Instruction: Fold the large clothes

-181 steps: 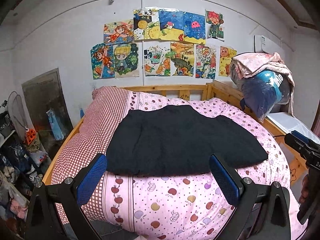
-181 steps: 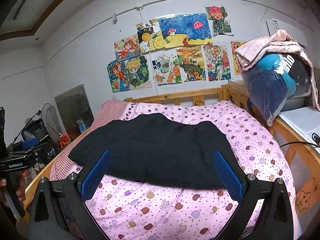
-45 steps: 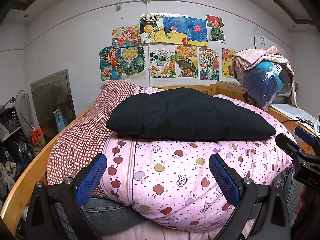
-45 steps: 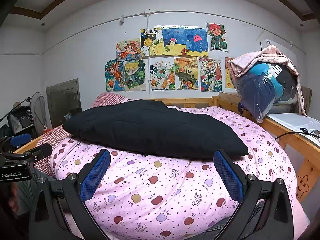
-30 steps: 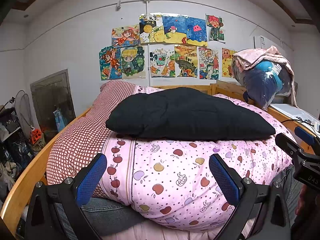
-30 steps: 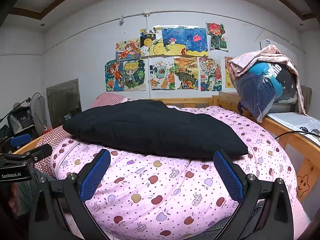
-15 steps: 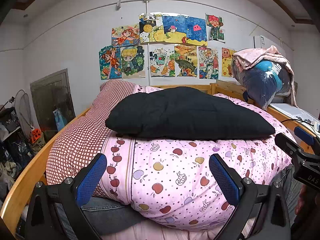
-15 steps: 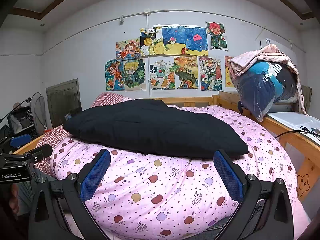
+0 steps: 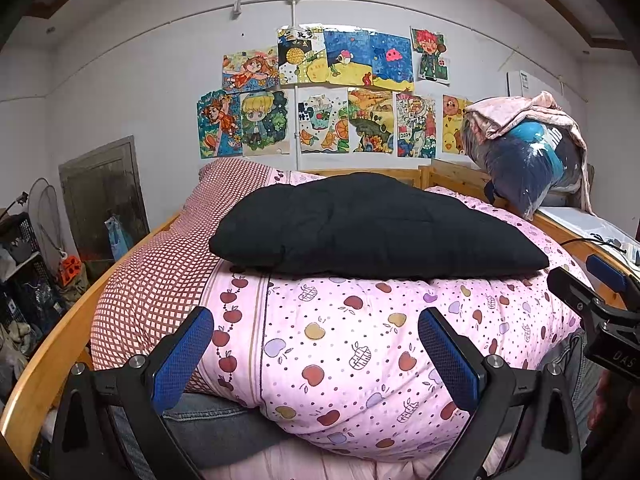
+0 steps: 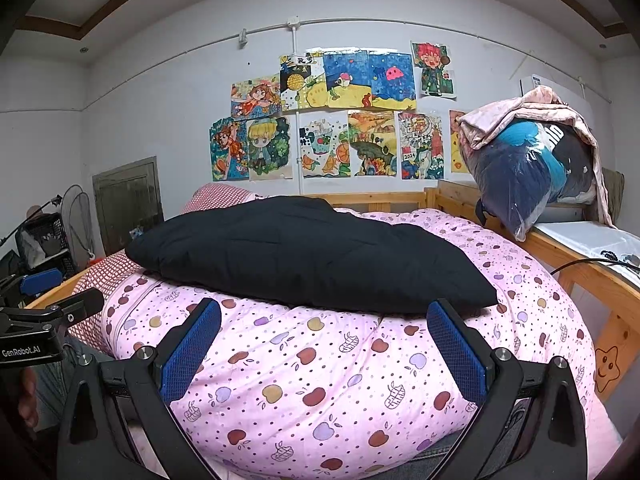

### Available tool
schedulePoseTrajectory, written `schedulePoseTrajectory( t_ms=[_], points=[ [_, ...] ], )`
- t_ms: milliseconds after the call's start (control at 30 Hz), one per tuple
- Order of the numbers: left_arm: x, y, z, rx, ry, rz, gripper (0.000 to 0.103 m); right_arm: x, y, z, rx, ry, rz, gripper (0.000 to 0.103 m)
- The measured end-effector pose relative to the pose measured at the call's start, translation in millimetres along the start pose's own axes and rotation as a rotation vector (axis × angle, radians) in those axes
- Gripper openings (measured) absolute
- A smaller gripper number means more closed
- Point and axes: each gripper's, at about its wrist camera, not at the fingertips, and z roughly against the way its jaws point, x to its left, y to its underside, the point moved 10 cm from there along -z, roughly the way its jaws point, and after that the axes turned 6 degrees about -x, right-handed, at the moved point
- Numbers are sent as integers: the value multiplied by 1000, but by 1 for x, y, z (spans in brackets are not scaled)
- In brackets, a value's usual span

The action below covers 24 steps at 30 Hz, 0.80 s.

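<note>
Hovering low at the bed's near edge: left gripper (image 9: 316, 350) and right gripper (image 10: 324, 346), two in all, both spread wide, holding nothing. One black garment (image 9: 372, 228) lies beyond on the pink quilt (image 9: 360, 344) — likely padded, soft, light; grab near corners.

Open air above the black garment (image 9: 372, 228); bagged bundle (image 10: 528, 168) crowds the right.

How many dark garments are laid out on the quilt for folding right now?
1: a black padded garment lying across the top of the pink apple-print quilt. Anything beneath or behind it would be hidden.
</note>
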Motion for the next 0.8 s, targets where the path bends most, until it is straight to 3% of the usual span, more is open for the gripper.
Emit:
schedulePoseTrajectory(
  t_ms=[633, 800],
  points=[
    [-4, 2, 3, 4, 7, 2, 103, 1, 1, 0, 2, 1, -2, 101],
    [-16, 13, 4, 43, 34, -4, 103, 2, 3, 1, 5, 2, -3, 101]
  ],
)
